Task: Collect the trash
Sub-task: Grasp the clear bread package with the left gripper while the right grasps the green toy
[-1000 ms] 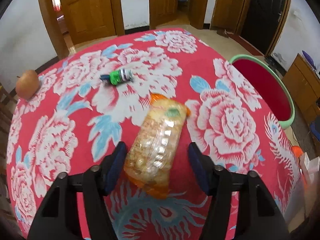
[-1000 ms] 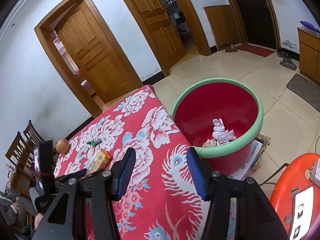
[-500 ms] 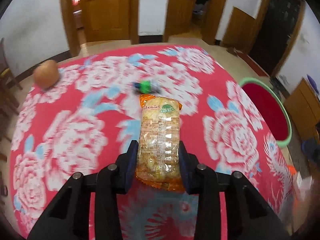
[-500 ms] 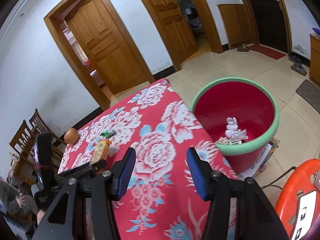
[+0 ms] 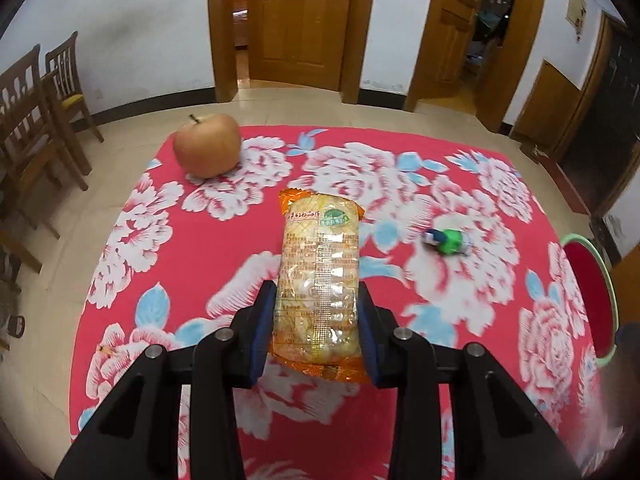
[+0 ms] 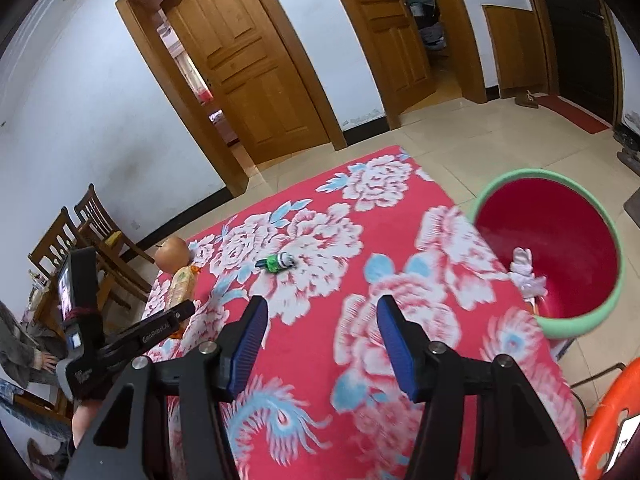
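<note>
My left gripper (image 5: pixel 318 326) is shut on a clear and orange snack packet (image 5: pixel 318 276) and holds it above the red flowered tablecloth (image 5: pixel 224 248). The packet also shows in the right wrist view (image 6: pixel 182 284), held at the table's left side. A small green and blue crumpled wrapper (image 5: pixel 447 241) lies on the cloth to the right of the packet; it also shows in the right wrist view (image 6: pixel 276 262). My right gripper (image 6: pixel 320 340) is open and empty over the cloth. A red bin with a green rim (image 6: pixel 600 316) stands beside the table and holds white trash (image 6: pixel 526 274).
An apple (image 5: pixel 207 145) sits at the table's far left corner. Wooden chairs (image 5: pixel 36 120) stand left of the table. An orange stool (image 6: pixel 612 420) is at the right. Wooden doors line the far wall.
My left gripper closed on the snack packet, lifted it and swung left, so the apple is now ahead. My right gripper turned left, from the bin toward the table.
</note>
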Demonstrator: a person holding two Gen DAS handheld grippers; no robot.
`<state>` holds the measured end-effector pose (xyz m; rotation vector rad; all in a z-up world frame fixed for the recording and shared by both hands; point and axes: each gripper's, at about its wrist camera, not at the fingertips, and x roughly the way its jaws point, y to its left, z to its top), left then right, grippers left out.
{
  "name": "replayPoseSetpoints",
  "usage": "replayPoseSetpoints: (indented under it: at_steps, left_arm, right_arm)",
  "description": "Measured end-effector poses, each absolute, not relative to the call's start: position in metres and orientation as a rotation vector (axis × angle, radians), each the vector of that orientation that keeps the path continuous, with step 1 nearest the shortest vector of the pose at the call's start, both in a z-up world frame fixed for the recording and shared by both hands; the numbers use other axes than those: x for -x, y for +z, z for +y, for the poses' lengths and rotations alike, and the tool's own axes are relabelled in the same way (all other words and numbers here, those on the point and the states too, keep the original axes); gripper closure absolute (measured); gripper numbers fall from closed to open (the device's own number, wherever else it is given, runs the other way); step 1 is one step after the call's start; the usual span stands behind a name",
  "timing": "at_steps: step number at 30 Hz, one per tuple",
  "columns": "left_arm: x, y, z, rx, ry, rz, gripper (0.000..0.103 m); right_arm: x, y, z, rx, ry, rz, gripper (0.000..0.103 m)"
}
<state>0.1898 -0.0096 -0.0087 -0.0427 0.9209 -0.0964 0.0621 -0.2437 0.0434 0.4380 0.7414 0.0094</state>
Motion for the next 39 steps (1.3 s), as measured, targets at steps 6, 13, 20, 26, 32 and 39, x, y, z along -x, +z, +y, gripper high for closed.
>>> replayPoseSetpoints:
  at_steps: [6,13,20,26,32,39]
  left_arm:
    - [-0.198,-0.025,0.005,0.055,-0.063,0.919,0.065]
    - [-0.198,-0.035,0.01,0.089,-0.055,0.919,0.064]
    - [-0.203,-0.043,0.02,0.13,-0.042,0.948,0.065]
    - [-0.202,-0.044,0.02,0.13,-0.039,0.942,0.065]
    - [-0.202,-0.044,0.02,0.131,-0.039,0.943,0.065]
    - [-0.202,-0.044,0.019,0.142,-0.051,0.946,0.065]
  right_arm:
    - [-0.104,0.028,-0.216,-0.416,0.026,0.802,0.043]
    - [-0.151,0.008,-0.183,-0.351,0.052,0.851,0.043]
    - [-0.188,-0.014,-0.168,-0.322,0.018,0.888,0.043]
    - [-0.206,-0.024,-0.157,-0.272,0.001,0.901,0.043]
    - [-0.216,-0.032,-0.154,-0.225,-0.019,0.915,0.044]
    - [-0.216,-0.031,-0.157,-0.228,0.006,0.943,0.051]
